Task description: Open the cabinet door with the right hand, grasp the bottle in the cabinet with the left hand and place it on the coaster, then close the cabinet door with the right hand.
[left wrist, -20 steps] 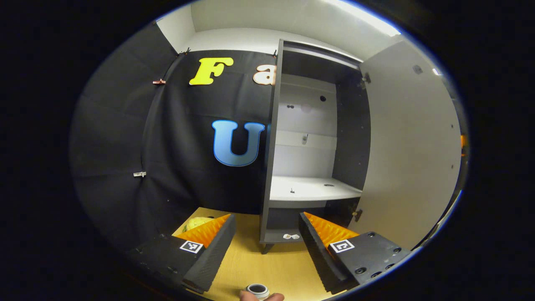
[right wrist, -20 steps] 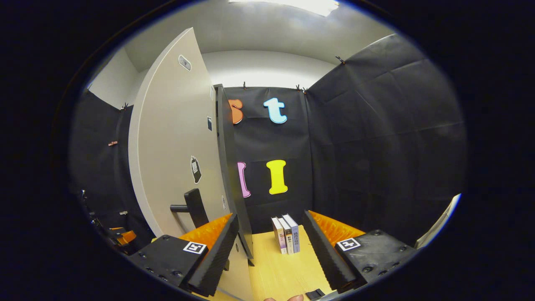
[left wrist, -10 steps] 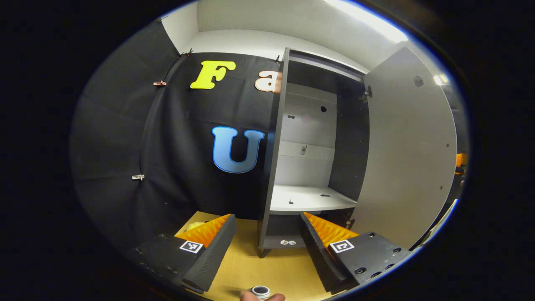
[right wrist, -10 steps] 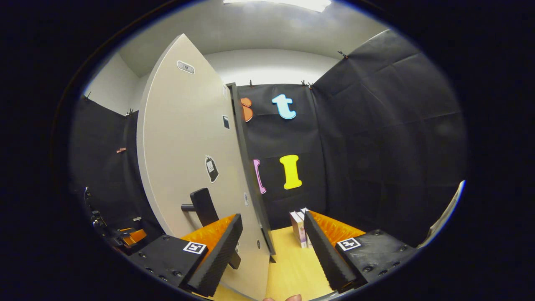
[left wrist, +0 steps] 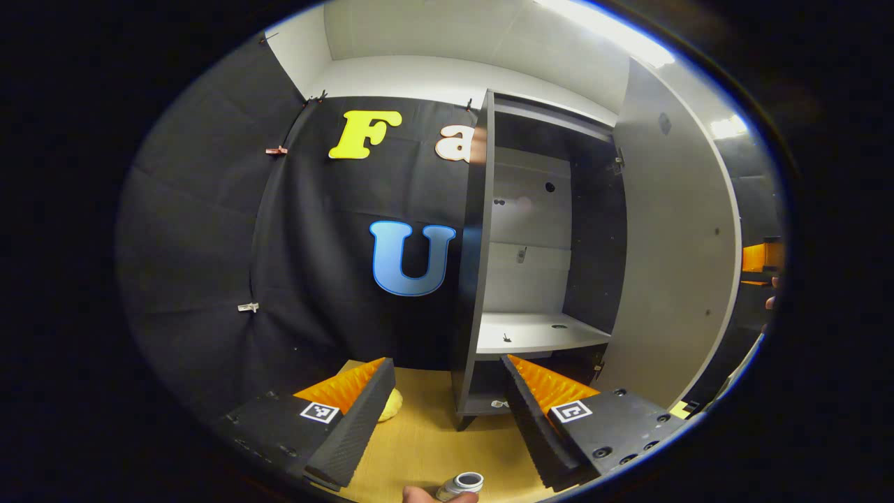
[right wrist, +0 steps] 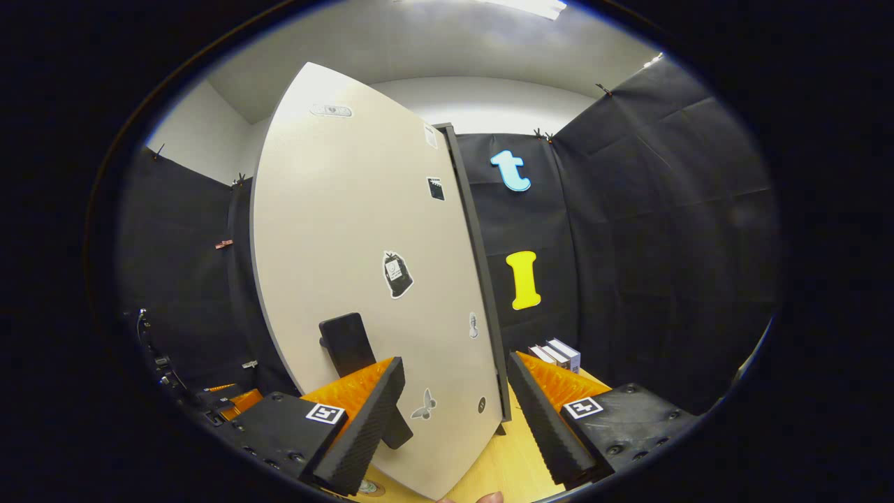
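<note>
The dark cabinet [left wrist: 482, 279] stands on the wooden table with a bare white shelf [left wrist: 538, 332] inside. Its pale door [left wrist: 674, 265] hangs partly open on the right side. At the bottom edge the bottle [left wrist: 464, 482] shows its grey-rimmed top, beside a fingertip. My left gripper [left wrist: 447, 363] is open and points at the cabinet, with nothing between its fingers. In the right gripper view the door [right wrist: 363, 244] shows its outer face with stickers and a black handle [right wrist: 347, 339]. My right gripper [right wrist: 455, 360] is open, close to that face, its left finger [right wrist: 370, 391] overlapping the handle's foot.
A yellow object [left wrist: 390, 405] lies on the table behind my left gripper's left finger. Several books [right wrist: 559, 353] stand at the back right of the table. The other gripper [left wrist: 760, 260] and a hand show past the door's edge.
The door has swung toward the cabinet, narrowing the opening. My right gripper has followed it, and the door's outer face now takes up more of its view. The left gripper has drifted slightly.
</note>
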Motion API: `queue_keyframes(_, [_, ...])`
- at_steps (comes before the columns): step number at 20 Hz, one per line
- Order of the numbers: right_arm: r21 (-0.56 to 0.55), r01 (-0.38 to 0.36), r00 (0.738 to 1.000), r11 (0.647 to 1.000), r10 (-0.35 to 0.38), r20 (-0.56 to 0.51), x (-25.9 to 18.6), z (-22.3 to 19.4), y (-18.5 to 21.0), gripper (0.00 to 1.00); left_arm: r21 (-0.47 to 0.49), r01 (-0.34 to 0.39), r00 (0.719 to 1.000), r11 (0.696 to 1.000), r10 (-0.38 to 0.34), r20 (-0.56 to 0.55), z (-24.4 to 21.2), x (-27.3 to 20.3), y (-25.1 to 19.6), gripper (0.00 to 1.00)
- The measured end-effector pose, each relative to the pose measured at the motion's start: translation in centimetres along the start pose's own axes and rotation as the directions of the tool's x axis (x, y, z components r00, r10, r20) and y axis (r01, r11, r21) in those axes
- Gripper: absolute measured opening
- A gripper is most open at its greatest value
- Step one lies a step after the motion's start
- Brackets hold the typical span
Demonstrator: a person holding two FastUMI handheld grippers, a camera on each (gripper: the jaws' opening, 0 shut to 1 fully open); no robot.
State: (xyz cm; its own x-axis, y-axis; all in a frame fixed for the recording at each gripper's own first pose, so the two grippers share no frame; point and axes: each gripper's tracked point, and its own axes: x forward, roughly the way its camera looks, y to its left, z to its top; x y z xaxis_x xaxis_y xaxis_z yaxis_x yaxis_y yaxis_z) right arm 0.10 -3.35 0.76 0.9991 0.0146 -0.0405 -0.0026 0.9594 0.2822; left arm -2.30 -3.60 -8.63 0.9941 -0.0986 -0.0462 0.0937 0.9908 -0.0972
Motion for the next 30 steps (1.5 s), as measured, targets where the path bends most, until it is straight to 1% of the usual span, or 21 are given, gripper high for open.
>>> queue_keyframes(1, [-0.005, -0.010, 1.000, 1.000, 0.010, 0.006, 0.4, -0.2, 0.9, 0.97, -0.002, -0.001, 1.000, 1.000, 0.001, 0.002, 0.2, 0.0, 0.1, 0.94])
queue_keyframes(2, [-0.005, -0.020, 1.000, 1.000, 0.020, 0.006, 0.9, -0.6, 1.9, 0.97, -0.004, 0.000, 1.000, 1.000, 0.000, 0.000, 0.1, 0.0, 0.2, 0.92])
queue_keyframes(3, [-0.004, -0.034, 0.999, 0.999, 0.034, 0.005, 1.4, -0.9, 2.9, 1.00, -0.003, 0.000, 1.000, 1.000, 0.000, -0.002, 0.1, 0.0, 0.2, 0.92])
queue_keyframes(4, [-0.001, -0.055, 0.999, 0.999, 0.055, 0.001, 1.9, -1.3, 4.0, 0.98, -0.003, -0.001, 1.000, 1.000, 0.001, -0.003, 0.2, 0.1, 0.3, 0.92])
queue_keyframes(6, [0.008, -0.114, 0.993, 0.993, 0.114, -0.026, 2.8, -2.4, 6.7, 0.98, -0.006, 0.000, 1.000, 1.000, 0.000, -0.007, 0.1, 0.1, 0.4, 0.92])
queue_keyframes(7, [0.005, -0.131, 0.991, 0.991, 0.131, -0.036, 3.0, -2.7, 7.4, 0.98, -0.006, 0.000, 1.000, 1.000, 0.000, -0.008, 0.1, 0.1, 0.5, 0.92])
queue_keyframes(10, [-0.031, -0.143, 0.989, 0.989, 0.142, -0.035, 3.3, -3.1, 8.4, 0.98, -0.008, 0.003, 1.000, 1.000, -0.003, -0.007, 0.1, 0.1, 0.6, 0.92])
queue_keyframes(12, [-0.035, -0.136, 0.990, 0.990, 0.135, -0.030, 3.3, -3.2, 8.2, 0.98, -0.019, 0.007, 1.000, 1.000, -0.007, -0.011, 0.0, 0.0, 0.8, 0.94])
queue_keyframes(13, [-0.036, -0.131, 0.991, 0.991, 0.129, -0.031, 3.4, -3.3, 8.2, 0.98, -0.025, 0.008, 1.000, 1.000, -0.009, -0.014, 0.0, 0.0, 0.7, 0.92])
queue_keyframes(14, [-0.039, -0.119, 0.993, 0.992, 0.118, -0.030, 3.4, -3.3, 8.0, 0.98, -0.029, 0.009, 1.000, 1.000, -0.009, -0.016, 0.0, 0.1, 0.7, 0.94])
queue_keyframes(16, [-0.048, -0.094, 0.995, 0.994, 0.093, -0.027, 3.4, -3.2, 7.8, 0.98, -0.032, 0.008, 1.000, 0.999, -0.009, -0.013, 0.2, 0.2, 0.7, 0.92])
queue_keyframes(18, [-0.056, -0.073, 0.997, 0.996, 0.072, -0.031, 3.3, -3.3, 7.6, 0.98, -0.026, 0.008, 1.000, 1.000, -0.008, -0.011, 0.3, 0.4, 0.7, 0.92])
queue_keyframes(22, [-0.113, -0.030, 0.999, 0.993, 0.025, -0.047, 4.0, -4.2, 5.8, 0.98, -0.005, 0.002, 1.000, 1.000, -0.002, -0.011, 0.5, 0.7, 0.5, 0.92])
queue_keyframes(24, [-0.146, -0.010, 0.999, 0.989, 0.003, -0.044, 4.3, -4.7, 5.5, 0.98, 0.005, -0.003, 1.000, 1.000, 0.003, -0.012, 0.6, 0.8, 0.4, 0.94])
queue_keyframes(27, [-0.184, -0.010, 0.999, 0.983, 0.001, -0.051, 4.2, -5.3, 5.8, 0.98, 0.015, -0.004, 1.000, 1.000, 0.004, -0.014, 0.7, 0.9, 0.2, 0.92])
queue_keyframes(30, [-0.188, -0.018, 0.998, 0.982, 0.006, -0.064, 3.8, -6.2, 6.1, 0.98, 0.023, -0.010, 1.000, 1.000, 0.010, -0.018, 0.6, 0.8, 0.1, 0.92])
